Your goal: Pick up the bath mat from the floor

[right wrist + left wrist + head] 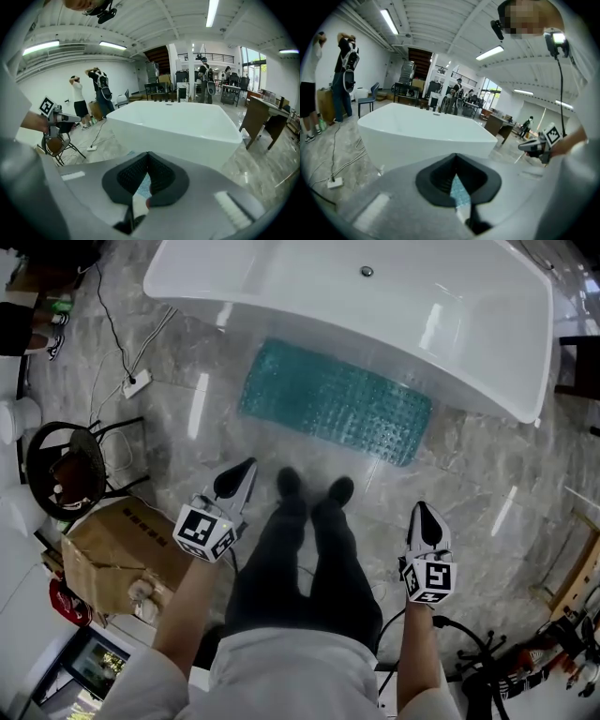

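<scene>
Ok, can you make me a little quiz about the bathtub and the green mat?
1. Pick one: the teal bath mat lies on the floor beside A) the white bathtub, B) a sofa, C) a fridge.
2. True or false: the left gripper is holding the mat.
3. Fill in: the fingers of the left gripper and the right gripper are both ___.
Key: 1 A; 2 false; 3 shut.
</scene>
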Motion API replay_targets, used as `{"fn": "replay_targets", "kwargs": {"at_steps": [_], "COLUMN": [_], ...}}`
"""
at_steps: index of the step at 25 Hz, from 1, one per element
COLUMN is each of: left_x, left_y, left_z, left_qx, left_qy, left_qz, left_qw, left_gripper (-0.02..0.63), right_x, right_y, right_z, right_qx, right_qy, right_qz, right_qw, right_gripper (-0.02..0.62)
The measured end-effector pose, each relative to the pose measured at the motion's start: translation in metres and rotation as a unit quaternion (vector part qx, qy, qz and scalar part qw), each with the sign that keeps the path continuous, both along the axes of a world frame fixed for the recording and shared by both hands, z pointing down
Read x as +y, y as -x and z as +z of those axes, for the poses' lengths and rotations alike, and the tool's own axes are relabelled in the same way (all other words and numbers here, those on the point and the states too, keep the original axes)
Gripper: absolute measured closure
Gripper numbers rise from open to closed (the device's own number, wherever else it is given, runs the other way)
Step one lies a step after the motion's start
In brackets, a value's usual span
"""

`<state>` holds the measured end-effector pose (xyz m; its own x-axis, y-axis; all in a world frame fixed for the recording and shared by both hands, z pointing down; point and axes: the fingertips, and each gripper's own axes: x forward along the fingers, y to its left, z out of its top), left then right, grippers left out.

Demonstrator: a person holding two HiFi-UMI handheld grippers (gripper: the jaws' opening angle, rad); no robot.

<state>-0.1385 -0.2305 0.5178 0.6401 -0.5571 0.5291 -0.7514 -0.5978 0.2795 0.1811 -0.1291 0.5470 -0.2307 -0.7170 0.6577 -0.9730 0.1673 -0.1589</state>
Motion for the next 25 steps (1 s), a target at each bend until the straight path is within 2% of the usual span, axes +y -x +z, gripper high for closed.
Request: {"fn": "replay_targets", "kwargs": {"at_steps": [11, 17, 23, 25], "left_x": [-0.007, -0.019, -0.050, -0.060], "left_y": [0.037, 0.043, 0.058, 0.068], "left_z": [0.173, 0.255, 0.327, 0.351], "left_qx": [-0.024, -0.036, -0.074, -0.073], "left_qy": [0.021, 0.022, -0.018, -0.021], "left_qz": [-0.011, -0.001, 0.033, 0.040], "left_qw": [0.9994, 0.9991, 0.9965, 0.9964], "left_gripper": [0.606, 0.606, 0.606, 0.606], "right_x": [-0.002, -0.007, -0.027, -0.034], "right_y": [-0.020, -0.036, -0.069, -0.083], "right_z": [0.174, 0.252, 0.329, 0.354], "right_qx": [0.010, 0.004, 0.000, 0.002], "right_qy": [0.026, 0.029, 0.024, 0.020], "right_qz": [0.043, 0.054, 0.056, 0.063], "right_qw": [0.999, 0.998, 0.998, 0.998], "right_gripper": [0.591, 0.591, 0.591, 0.591]}}
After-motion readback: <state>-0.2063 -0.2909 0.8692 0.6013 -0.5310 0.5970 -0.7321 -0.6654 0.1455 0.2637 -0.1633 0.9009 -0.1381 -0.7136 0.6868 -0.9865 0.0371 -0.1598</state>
